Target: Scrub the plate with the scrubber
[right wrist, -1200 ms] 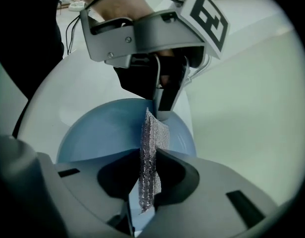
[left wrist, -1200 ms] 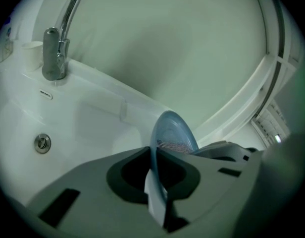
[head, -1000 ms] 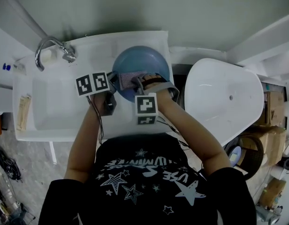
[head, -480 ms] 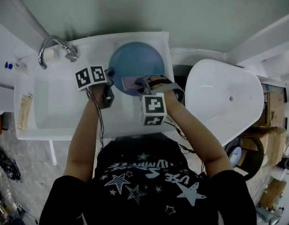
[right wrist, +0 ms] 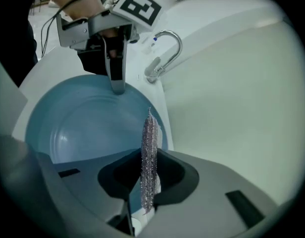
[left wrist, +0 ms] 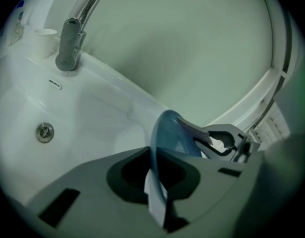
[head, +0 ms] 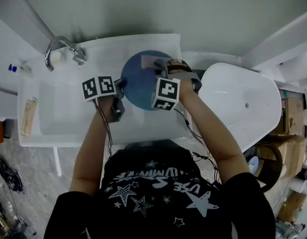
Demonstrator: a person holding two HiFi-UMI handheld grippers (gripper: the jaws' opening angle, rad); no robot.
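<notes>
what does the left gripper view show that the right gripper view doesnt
Only the left gripper view: the sink's drain and the right gripper, seen from outside, at the far side of the plate.
Only the right gripper view: the left gripper with its marker cube, clamped on the plate's far rim, and the plate's open face.
Both: the blue plate, the scrubber, the tap and the white sink. Each view shows its own jaws shut, left on the plate's rim, right on the scrubber.

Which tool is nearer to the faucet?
Left. The left tool grips the plate on its faucet side; the right tool holds the scrubber on the plate's opposite side.
</notes>
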